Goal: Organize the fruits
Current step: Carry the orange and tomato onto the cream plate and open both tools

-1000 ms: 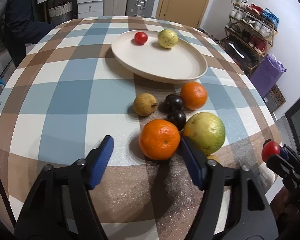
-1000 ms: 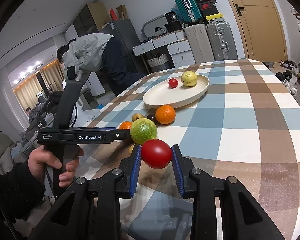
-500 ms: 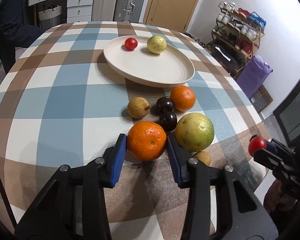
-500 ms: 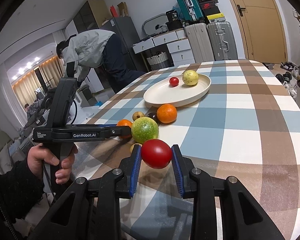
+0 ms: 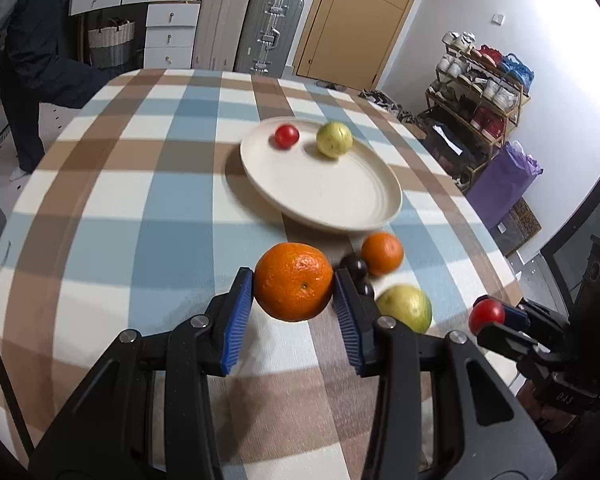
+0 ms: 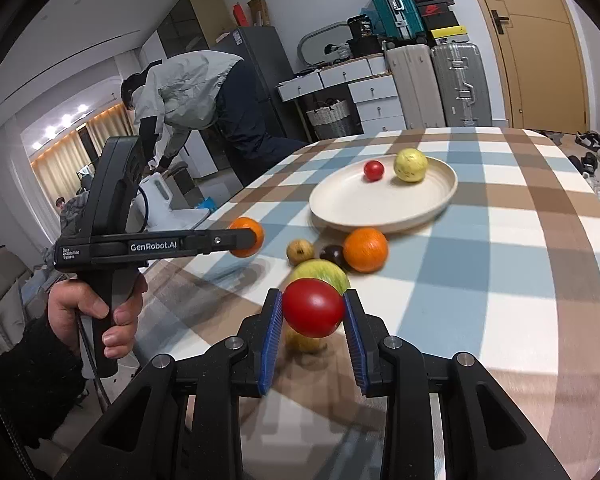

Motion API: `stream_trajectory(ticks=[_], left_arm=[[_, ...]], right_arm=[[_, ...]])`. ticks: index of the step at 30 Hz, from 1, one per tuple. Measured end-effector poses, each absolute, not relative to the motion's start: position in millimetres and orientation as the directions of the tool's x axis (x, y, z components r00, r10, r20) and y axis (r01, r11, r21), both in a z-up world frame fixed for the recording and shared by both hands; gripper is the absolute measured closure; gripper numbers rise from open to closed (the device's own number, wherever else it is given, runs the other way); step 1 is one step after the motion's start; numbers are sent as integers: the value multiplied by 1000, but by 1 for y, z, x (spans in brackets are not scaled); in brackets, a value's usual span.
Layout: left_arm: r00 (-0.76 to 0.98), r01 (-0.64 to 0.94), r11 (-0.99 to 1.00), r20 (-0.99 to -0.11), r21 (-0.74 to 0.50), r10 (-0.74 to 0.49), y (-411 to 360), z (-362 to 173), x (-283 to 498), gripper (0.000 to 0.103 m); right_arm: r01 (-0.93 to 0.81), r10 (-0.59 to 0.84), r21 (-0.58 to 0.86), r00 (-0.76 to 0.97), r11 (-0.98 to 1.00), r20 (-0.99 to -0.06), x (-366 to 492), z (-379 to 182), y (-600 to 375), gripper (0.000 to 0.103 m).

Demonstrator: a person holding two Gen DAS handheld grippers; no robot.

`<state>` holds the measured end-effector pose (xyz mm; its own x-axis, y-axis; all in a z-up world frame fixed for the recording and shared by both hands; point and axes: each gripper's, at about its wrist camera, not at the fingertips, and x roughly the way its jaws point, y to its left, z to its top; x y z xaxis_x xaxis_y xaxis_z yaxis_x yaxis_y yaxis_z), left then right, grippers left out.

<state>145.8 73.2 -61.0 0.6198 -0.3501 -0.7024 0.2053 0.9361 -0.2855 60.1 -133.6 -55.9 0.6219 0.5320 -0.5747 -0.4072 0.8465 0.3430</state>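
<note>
Gripping orange (image 5: 294, 286) — tomato (image 6: 313, 307) (right gripper (image 6: 312, 320)).

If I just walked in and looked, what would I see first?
You'd spot two blue-padded claws each holding fruit above the checked tablecloth: the left claw squeezes a big orange, and the right claw squeezes a shiny red tomato. Behind them sits a cream plate with a small tomato and a yellow-green fruit at its far edge.
</note>
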Motion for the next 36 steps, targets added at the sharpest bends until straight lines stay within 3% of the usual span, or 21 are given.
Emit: stream_trajectory(ticks=[15,36], left_arm=[[620,199,931,-696,-308,-363,60,-17,221,65],[543,184,946,-775,-266,-323,30,-56,339,65]], right_arm=[[-417,510,298,633,858,-582,150,-17,-124,72],[-449,440,177,590,876,-677,277,-61,-102,72]])
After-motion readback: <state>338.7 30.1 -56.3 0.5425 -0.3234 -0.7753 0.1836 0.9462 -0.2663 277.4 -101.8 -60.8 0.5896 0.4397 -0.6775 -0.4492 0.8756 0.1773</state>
